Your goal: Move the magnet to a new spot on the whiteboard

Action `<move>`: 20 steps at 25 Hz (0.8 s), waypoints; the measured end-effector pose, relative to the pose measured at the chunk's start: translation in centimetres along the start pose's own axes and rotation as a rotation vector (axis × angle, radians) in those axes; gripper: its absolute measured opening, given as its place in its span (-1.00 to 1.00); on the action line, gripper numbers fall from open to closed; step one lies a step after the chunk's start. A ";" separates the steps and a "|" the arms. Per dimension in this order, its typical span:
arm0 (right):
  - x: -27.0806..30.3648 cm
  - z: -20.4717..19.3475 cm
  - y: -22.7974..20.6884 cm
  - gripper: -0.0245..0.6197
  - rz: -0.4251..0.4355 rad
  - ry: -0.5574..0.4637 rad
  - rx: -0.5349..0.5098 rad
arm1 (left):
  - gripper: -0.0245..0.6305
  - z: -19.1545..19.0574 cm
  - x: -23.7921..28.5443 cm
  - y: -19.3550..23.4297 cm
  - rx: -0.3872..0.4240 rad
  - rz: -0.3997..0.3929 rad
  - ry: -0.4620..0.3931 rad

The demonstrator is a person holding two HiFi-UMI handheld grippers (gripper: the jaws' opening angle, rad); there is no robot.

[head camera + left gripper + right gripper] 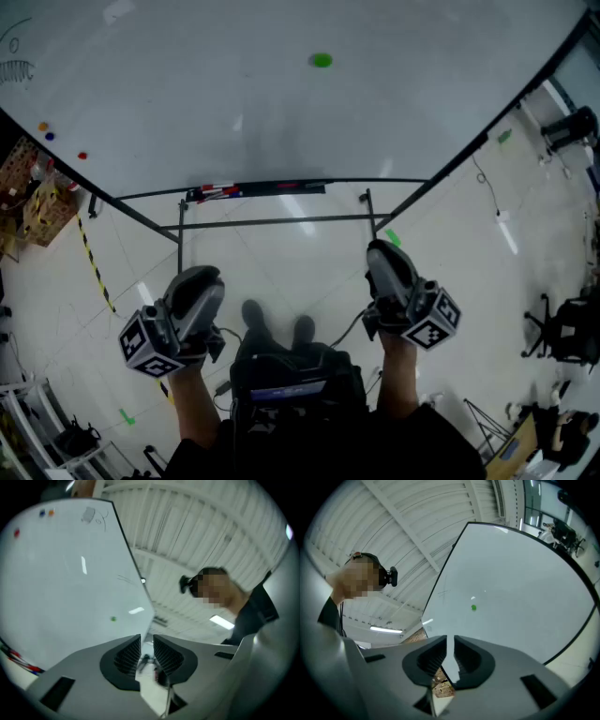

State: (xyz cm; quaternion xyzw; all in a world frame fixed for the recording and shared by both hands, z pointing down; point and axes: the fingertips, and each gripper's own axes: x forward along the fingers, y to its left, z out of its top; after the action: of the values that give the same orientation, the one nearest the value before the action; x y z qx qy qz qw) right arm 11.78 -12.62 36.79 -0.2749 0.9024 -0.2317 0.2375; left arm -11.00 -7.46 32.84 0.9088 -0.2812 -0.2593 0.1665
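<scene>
A small green magnet (322, 60) sticks to the big whiteboard (281, 122), high up and a little right of centre. It also shows as a green dot (113, 618) in the left gripper view and as a dot (474, 607) in the right gripper view. My left gripper (200, 279) and right gripper (382, 251) are both held low near my body, far short of the board. The left gripper (146, 640) has its jaws nearly together with nothing between them. The right gripper (450, 641) is shut and empty too.
Orange (42, 126), blue (49, 136) and red (82, 156) magnets sit at the board's left edge. A marker tray (255, 189) runs along the bottom of the board on a black frame. Cardboard boxes (42, 206) stand left, an office chair (562, 328) right.
</scene>
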 end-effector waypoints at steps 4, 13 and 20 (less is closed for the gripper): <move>2.9 -0.9 -0.7 -0.73 -0.047 0.041 -0.065 | -0.56 2.5 -3.2 5.9 -0.033 0.207 -0.029; 12.1 -1.3 -2.6 -0.64 -0.186 0.025 -0.215 | -0.28 7.2 -4.3 14.0 -0.077 0.150 0.008; 15.8 0.1 -3.7 -0.59 -0.355 0.032 -0.400 | -0.28 8.0 -5.1 17.5 -0.138 0.105 0.038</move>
State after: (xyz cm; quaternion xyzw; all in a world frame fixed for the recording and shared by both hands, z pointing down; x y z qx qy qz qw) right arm 1.65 -24.94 33.98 -0.4667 0.8715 -0.0910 0.1200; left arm -26.50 -19.43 36.15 0.8839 -0.3066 -0.2519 0.2475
